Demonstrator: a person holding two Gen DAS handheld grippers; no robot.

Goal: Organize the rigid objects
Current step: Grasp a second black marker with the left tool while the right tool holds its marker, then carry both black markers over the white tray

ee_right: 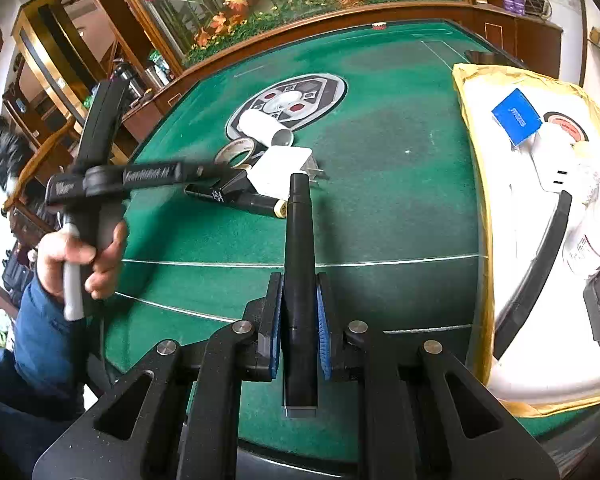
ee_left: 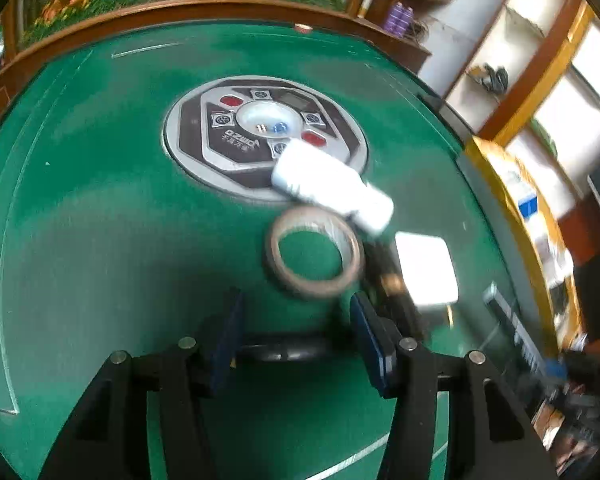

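Observation:
My right gripper (ee_right: 299, 312) is shut on a long black cylinder (ee_right: 298, 248) and holds it above the green table (ee_right: 380, 200). My left gripper (ee_left: 296, 308) is open and empty, just short of a tape roll (ee_left: 314, 256). Behind the roll lies a white bottle (ee_left: 328, 182) on its side, with a white square adapter (ee_left: 426, 270) and a black marker (ee_left: 388, 280) to the right. In the right wrist view the left gripper (ee_right: 220, 170) reaches over the tape roll (ee_right: 236, 148), bottle (ee_right: 262, 126), adapter (ee_right: 282, 170) and marker (ee_right: 240, 198).
A white tray with a gold rim (ee_right: 472, 184) sits at the table's right, holding a blue box (ee_right: 516, 116), white items and a black strip. A round control panel (ee_right: 296, 100) is set in the table's centre. Wooden shelves and a flower mural stand behind.

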